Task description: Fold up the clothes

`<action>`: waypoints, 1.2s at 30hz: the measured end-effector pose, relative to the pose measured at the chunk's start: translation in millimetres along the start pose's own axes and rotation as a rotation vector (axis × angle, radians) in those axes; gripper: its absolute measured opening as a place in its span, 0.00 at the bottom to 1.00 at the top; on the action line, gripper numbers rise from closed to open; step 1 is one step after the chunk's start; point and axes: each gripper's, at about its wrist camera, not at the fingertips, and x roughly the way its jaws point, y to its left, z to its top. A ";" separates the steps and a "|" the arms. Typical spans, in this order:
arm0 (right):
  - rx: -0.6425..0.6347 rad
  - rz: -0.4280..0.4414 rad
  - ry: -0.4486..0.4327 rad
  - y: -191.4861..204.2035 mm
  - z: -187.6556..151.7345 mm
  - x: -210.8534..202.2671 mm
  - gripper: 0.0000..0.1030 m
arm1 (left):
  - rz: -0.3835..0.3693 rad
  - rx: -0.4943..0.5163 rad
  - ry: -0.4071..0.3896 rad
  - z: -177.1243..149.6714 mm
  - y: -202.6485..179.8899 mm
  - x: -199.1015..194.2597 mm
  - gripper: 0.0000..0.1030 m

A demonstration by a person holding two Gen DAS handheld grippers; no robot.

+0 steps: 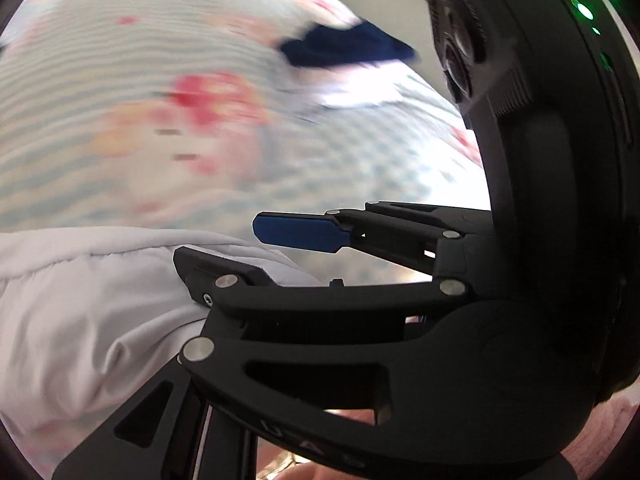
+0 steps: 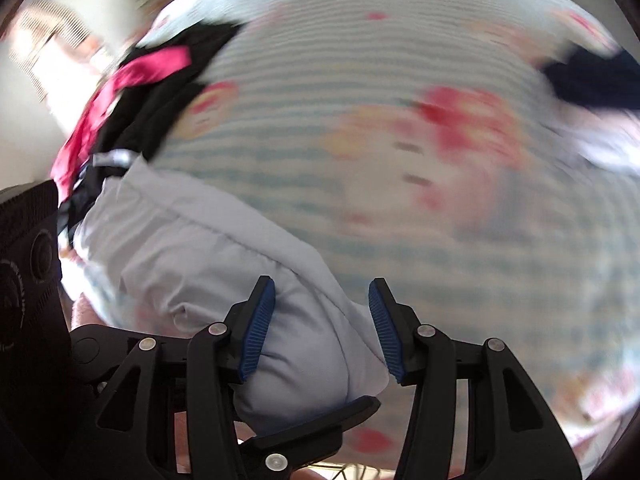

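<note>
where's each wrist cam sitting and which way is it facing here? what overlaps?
Left wrist: on the left gripper, looking down across the floral striped sheet; the right gripper's body and fingers fill its right side, hiding most of its own.
Right wrist: on the right gripper, looking down at the white garment between its own blue pads; the left gripper's fingertips pinch that garment at the bottom.
Shared: white garment, sheet, navy garment, each other's gripper.

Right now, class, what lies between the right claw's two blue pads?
A bunched fold of the pale lilac garment sits between the pads of the right claw, seen in the right wrist view.
</note>
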 end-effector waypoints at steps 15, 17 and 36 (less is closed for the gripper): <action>0.063 0.160 0.024 -64.0 -48.4 -1.6 0.78 | 0.197 -0.226 -0.128 -54.8 82.7 -78.5 0.55; 0.028 0.120 0.037 -61.6 -50.2 3.5 0.78 | 0.295 -0.299 -0.207 -65.5 108.5 -109.1 0.55; -0.064 -0.059 -0.155 -29.6 -37.0 -36.8 0.17 | 0.333 -0.339 -0.327 -48.9 124.0 -149.3 0.09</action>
